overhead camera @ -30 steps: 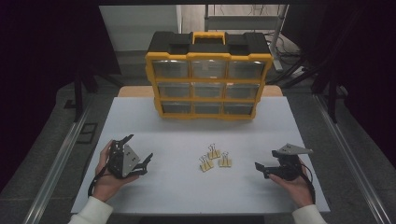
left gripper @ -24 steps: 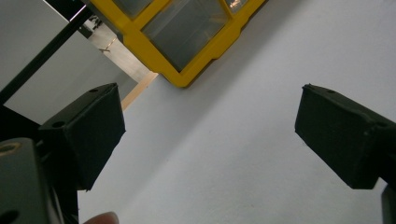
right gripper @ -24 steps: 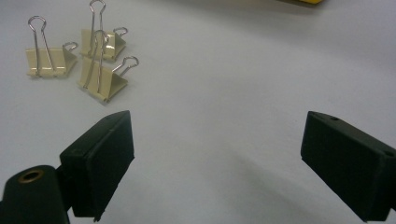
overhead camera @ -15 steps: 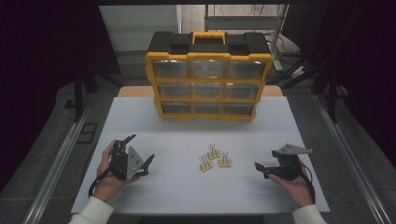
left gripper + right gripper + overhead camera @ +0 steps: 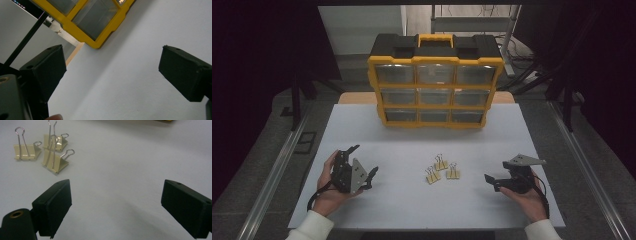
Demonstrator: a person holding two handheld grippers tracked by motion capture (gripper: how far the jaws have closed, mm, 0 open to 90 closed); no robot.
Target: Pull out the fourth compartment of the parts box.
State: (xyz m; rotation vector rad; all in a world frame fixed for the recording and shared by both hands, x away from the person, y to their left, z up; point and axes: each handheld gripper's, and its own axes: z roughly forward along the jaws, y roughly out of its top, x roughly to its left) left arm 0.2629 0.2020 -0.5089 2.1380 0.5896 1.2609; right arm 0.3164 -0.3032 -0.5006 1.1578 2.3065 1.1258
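On white table, dark room around

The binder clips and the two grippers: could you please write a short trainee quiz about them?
1. How many binder clips lie on the white table?
2. True or false: the right gripper is shut on a clip.
3. Which gripper has the clips in its own view? A) left gripper B) right gripper

Key
1. Three, close together, between the two grippers.
2. False: its jaws stand wide apart with only bare table between them.
3. B: they show at upper left there; the left gripper view looks toward the yellow drawer cabinet.
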